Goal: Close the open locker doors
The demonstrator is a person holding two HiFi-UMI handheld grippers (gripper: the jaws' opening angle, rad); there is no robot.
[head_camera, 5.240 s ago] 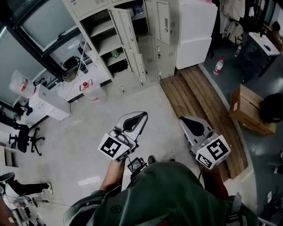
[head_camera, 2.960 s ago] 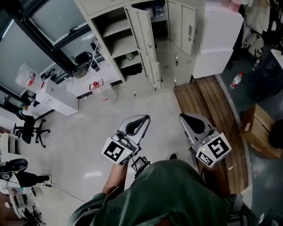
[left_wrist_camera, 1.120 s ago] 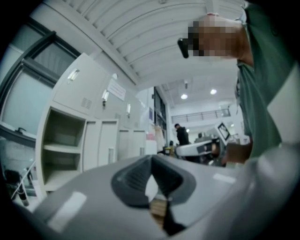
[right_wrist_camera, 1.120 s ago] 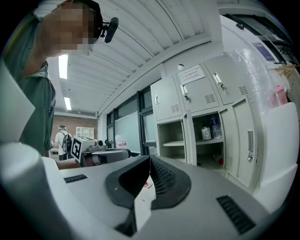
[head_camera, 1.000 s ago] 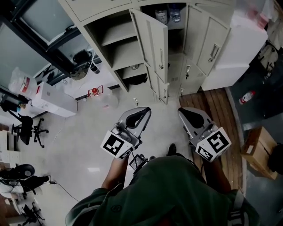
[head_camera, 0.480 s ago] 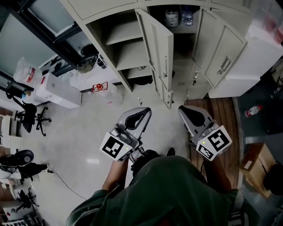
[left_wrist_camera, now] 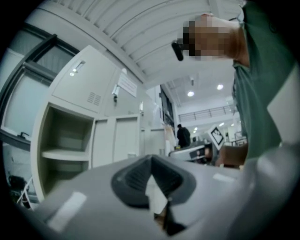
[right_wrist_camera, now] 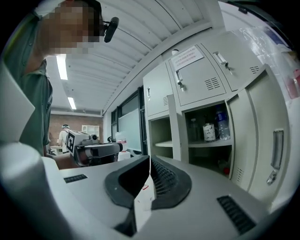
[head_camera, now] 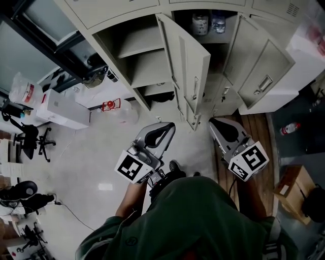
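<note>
The beige lockers [head_camera: 117, 15] fill the top of the head view. A tall middle door [head_camera: 190, 71] stands swung out, edge toward me, and a right door [head_camera: 266, 71] with a handle hangs open too. The left compartment's shelves [head_camera: 134, 53] are bare; bottles [head_camera: 200, 23] stand on the middle shelf. Small lower doors [head_camera: 192, 119] are ajar. My left gripper [head_camera: 169, 127] and right gripper [head_camera: 213, 123] are both shut and empty, level, just short of the lockers. In the right gripper view the right gripper [right_wrist_camera: 150, 161] faces the bottle shelf [right_wrist_camera: 211, 129] and open door [right_wrist_camera: 269, 140]. In the left gripper view the left gripper [left_wrist_camera: 151, 159] faces the shelves [left_wrist_camera: 61, 154].
A clear jug with a red tag [head_camera: 114, 109] and a white box [head_camera: 63, 109] sit on the floor at left. Wooden planks [head_camera: 254, 132], a water bottle [head_camera: 287, 129] and a cardboard box [head_camera: 294, 188] lie at right. A white cabinet [head_camera: 304, 56] adjoins the lockers.
The person has walked toward the lockers, which now loom larger and closer. Both grippers came forward with them, still shut, and the right one shifted slightly right.
</note>
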